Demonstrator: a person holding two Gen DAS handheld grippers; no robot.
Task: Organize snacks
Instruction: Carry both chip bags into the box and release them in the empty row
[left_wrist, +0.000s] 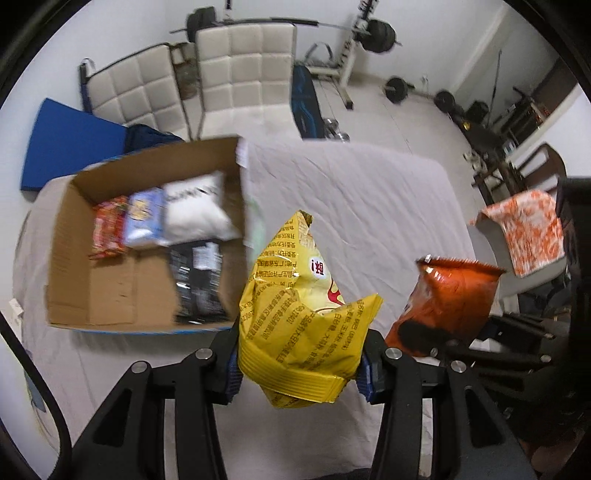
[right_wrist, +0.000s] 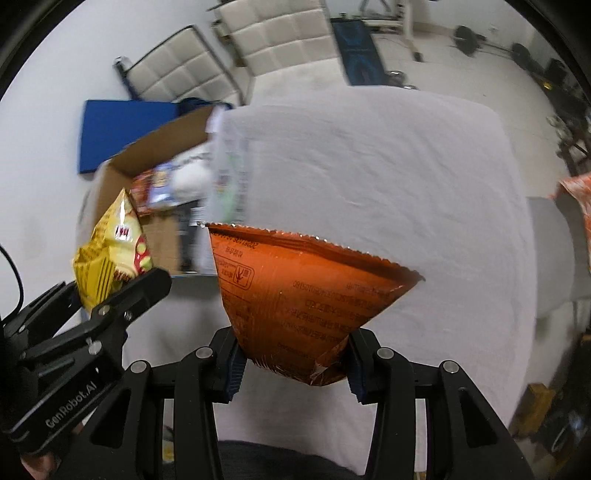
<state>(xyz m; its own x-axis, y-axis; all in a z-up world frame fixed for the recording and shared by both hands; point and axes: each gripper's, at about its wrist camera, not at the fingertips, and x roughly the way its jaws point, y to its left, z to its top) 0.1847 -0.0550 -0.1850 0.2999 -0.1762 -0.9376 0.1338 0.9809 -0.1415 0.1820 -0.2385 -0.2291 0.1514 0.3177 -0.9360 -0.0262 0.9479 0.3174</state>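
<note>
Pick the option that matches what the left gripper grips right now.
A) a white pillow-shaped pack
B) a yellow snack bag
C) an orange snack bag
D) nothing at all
B: in the left wrist view the left gripper is closed on the yellow snack bag, while the orange snack bag is clamped in the right gripper.

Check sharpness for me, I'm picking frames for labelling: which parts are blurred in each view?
Left wrist view: the cardboard box and its packets are smeared, while the yellow bag in the left tongs is crisp. Right wrist view: box smeared too, orange bag sharp.
</note>
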